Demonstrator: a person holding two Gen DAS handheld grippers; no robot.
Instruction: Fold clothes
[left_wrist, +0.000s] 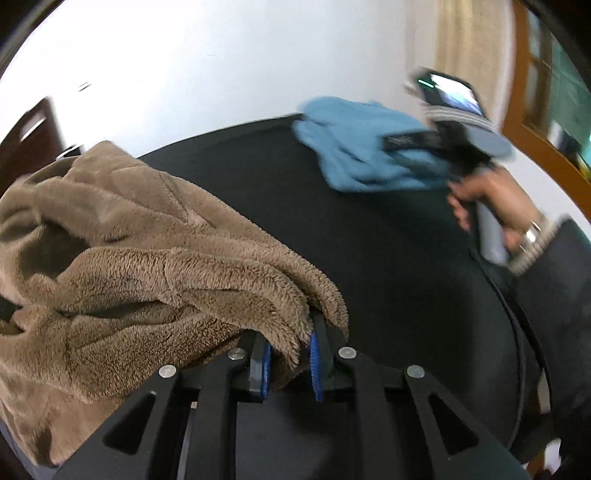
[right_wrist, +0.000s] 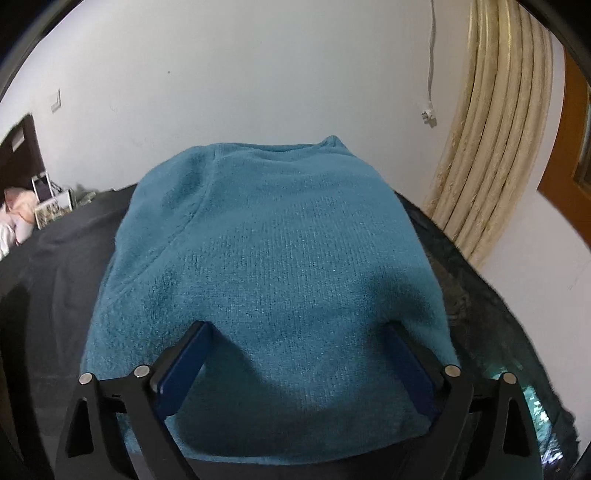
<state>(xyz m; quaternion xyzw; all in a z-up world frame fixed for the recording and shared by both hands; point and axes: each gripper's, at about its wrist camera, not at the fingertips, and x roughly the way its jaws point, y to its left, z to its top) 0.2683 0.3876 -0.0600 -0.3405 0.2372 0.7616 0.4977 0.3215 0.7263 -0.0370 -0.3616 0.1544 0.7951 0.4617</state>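
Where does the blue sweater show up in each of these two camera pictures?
Left wrist view: the blue sweater lies far off at upper right, on the black table.
Right wrist view: the sweater fills the centre, folded, just ahead of the open jaws.
Shared landmark: the cream curtain at right.

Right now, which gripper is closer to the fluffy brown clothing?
Left. The left gripper is shut on the brown garment; the right gripper hangs open over the blue sweater across the table.
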